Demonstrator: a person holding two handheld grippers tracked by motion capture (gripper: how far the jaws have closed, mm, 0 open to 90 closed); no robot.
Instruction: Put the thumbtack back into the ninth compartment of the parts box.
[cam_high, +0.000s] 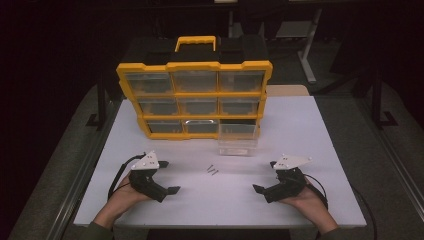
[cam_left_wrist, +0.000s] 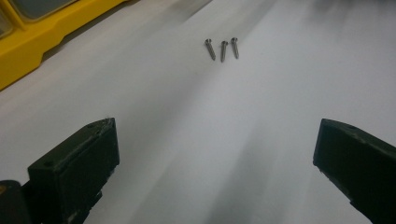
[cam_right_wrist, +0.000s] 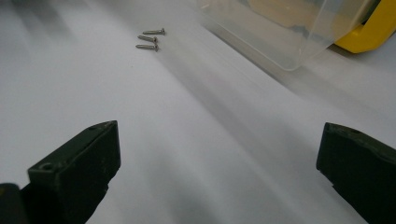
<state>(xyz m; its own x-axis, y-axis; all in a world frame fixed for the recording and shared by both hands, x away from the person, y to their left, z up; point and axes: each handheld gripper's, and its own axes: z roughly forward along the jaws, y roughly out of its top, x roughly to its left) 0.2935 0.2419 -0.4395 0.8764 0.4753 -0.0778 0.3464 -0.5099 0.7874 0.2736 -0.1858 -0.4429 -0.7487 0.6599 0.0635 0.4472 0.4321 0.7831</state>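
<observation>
from the high view, the left tongs (cam_high: 167, 176) and the right tongs (cam_high: 264, 176) rest low on the white tabletop (cam_high: 310, 150), well apart, each with its jaws spread wide and nothing between them. three small screws (cam_high: 213, 170) lie loose between the two, nearer the far side. behind them stands a yellow drawer organizer (cam_high: 195, 100), its bottom right clear drawer (cam_high: 239, 140) pulled out toward the screws.

in the left gripper view, the screws (cam_left_wrist: 222, 48) lie side by side well ahead of the released jaws (yellow frame at the upper left).

in the right gripper view, the screws (cam_right_wrist: 150, 38) sit far ahead, left of the clear drawer (cam_right_wrist: 285, 32); these jaws too gape, holding nothing.
</observation>
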